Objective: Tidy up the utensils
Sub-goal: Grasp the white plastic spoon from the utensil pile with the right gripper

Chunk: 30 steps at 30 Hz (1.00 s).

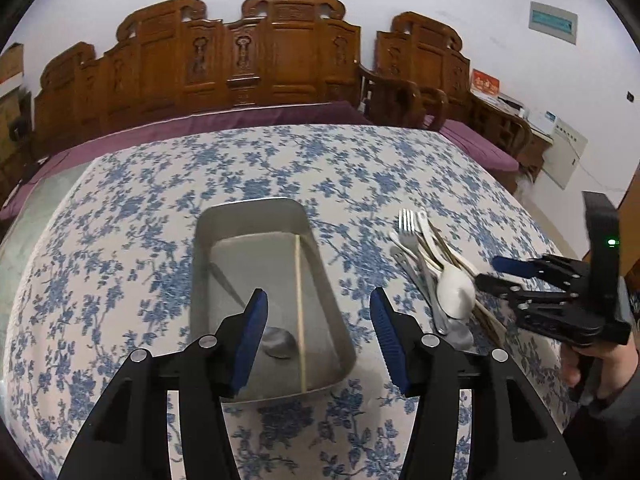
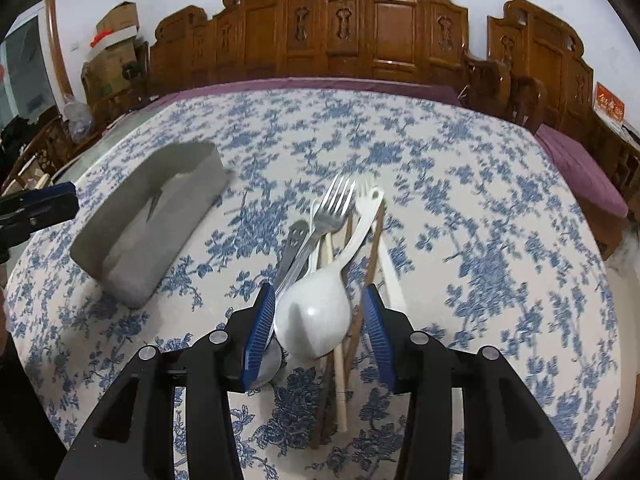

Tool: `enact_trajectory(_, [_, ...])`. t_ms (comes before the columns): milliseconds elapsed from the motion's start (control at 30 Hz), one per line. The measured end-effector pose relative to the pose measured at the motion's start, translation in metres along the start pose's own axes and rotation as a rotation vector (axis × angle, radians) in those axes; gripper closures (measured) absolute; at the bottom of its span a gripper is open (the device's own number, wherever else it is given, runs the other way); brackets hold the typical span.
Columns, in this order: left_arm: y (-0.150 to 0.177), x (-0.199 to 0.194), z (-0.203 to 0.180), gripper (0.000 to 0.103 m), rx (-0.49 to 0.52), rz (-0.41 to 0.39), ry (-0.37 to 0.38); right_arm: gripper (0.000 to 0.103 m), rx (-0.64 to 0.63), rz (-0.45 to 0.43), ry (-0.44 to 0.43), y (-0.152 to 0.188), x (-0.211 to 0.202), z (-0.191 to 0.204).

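A metal tray (image 1: 208, 240) sits on the floral tablecloth (image 1: 120, 208), its long axis running away from the left wrist camera. Inside it lie one pale chopstick (image 1: 299, 300), lengthwise along the tray's right wall, and one metal spoon (image 1: 280, 342), bowl at the near end.

Right of the tray, well apart from it, the remaining utensils lie in a loose bundle, all roughly parallel and pointing away from the right wrist camera. I count one metal fork (image 2: 334, 208), tines at the far end; one white plastic spoon (image 2: 316, 312), bowl near, handle far; one white plastic fork (image 2: 366, 191); and one metal spoon handle (image 2: 295, 242). Several chopsticks lie beneath; their number is unclear.

The left gripper (image 1: 318, 338) hangs above the tray's near end, jaws apart, holding nothing. The right gripper (image 2: 318, 330) has its jaws apart on either side of the white spoon's bowl; whether the pads touch it is unclear.
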<state>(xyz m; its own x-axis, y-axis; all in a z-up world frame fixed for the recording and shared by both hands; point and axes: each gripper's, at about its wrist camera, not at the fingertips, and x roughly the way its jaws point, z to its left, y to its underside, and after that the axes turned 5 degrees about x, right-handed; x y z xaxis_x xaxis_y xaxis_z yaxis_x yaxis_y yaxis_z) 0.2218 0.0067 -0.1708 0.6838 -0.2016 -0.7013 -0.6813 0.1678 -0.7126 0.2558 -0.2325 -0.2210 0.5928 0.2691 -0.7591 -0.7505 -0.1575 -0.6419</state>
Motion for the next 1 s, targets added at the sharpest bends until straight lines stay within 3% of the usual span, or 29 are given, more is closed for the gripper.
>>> enact_trajectory(167, [0.004,0.005,-0.012,0.052,0.017,0.009,0.014,0.055,-0.069,0.026,0.027,0.002,0.021,0.023])
enact_trajectory(400, [0.010,0.011,-0.029,0.052,0.049,0.025,0.021,0.044,-0.146,0.057,0.111,0.011,0.042,0.032])
enact_trajectory(700, [0.013,0.013,-0.038,0.052,0.067,0.031,0.025,0.045,-0.102,0.053,0.146,0.010,0.042,0.020])
enact_trajectory(1000, [0.014,0.015,-0.042,0.052,0.080,0.036,0.033,0.045,0.036,0.015,0.128,0.005,0.024,-0.015])
